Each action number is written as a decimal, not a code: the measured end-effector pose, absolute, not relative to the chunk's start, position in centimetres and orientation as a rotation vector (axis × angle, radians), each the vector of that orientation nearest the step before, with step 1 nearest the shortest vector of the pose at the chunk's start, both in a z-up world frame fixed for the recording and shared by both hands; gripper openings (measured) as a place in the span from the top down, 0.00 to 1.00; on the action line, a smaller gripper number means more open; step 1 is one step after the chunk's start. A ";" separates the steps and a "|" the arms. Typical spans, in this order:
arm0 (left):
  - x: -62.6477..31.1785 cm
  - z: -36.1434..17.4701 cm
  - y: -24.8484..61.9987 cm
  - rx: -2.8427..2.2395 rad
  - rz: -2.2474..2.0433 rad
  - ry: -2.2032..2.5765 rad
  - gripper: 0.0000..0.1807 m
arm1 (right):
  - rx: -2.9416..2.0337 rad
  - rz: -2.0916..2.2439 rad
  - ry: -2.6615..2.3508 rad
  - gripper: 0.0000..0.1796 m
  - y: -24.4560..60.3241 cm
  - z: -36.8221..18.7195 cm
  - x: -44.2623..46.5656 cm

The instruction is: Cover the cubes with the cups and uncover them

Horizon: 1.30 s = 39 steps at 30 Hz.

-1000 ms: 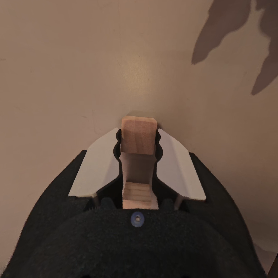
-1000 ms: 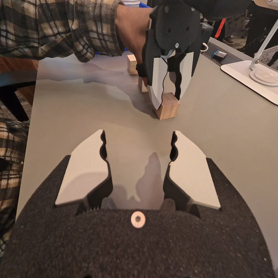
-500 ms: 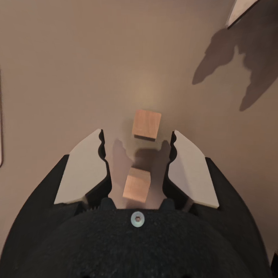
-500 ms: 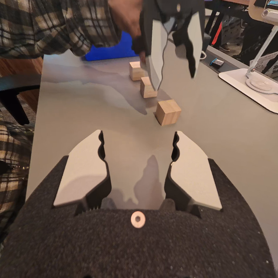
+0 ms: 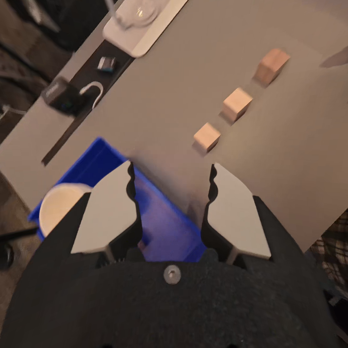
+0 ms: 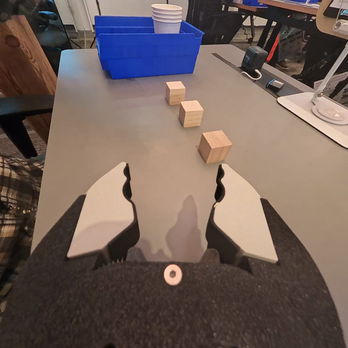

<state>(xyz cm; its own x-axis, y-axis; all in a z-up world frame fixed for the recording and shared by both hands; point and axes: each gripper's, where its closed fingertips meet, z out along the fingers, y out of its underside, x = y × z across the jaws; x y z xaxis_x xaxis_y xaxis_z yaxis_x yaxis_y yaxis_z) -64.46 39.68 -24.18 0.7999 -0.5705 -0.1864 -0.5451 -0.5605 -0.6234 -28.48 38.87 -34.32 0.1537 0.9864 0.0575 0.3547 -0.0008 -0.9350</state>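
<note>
Cubes of pale wood, three in a spaced row point(image 6: 190, 113) on the grey bench point(image 6: 113, 131), sit well apart, probably so each takes its own cup. Stacked white paper cups point(image 6: 166, 18) wait in the blue plastic bin point(image 6: 148, 54); the left tool point(image 5: 171, 186) hangs over that bin with jaws apart and empty, the right tool point(image 6: 172, 186) likewise apart and empty short of the nearest cube.

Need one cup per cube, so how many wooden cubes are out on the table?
3, in a row on the grey table: near cube, middle cube, far cube nearest the blue bin. The bin's inside is mostly hidden.
</note>
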 end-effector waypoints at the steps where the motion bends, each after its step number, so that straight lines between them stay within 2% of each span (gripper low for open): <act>1: -66.5 -24.7 38.8 -2.319 -0.028 0.768 0.58 | -1.519 0.874 -1.353 0.51 38.9 -34.4 -28.5; 7: -75.2 -29.4 34.4 -2.471 0.039 0.529 0.59 | -1.523 0.876 -1.360 0.51 39.0 -34.6 -28.9; 13: -79.2 -33.7 33.2 -2.580 0.079 0.403 0.59 | -1.533 0.873 -1.368 0.51 39.0 -34.7 -29.0; 24: -81.8 -36.6 34.0 -2.667 0.143 -0.006 0.63 | -1.532 0.892 -1.357 0.52 39.0 -34.9 -29.1; 28: -82.5 -37.7 34.2 -2.677 0.141 -0.164 0.60 | -1.522 0.899 -1.371 0.52 38.8 -34.9 -29.3; 35: -83.7 -40.2 34.3 -2.742 0.217 -0.263 0.61 | -1.501 0.903 -1.368 0.52 38.6 -34.3 -29.1; 37: -83.7 -41.0 34.3 -2.772 0.206 -0.264 0.63 | -1.497 0.900 -1.366 0.52 38.6 -34.1 -29.0; 39: -83.6 -41.9 34.3 -2.809 0.174 -0.247 0.71 | -1.493 0.902 -1.360 0.52 38.5 -33.9 -28.9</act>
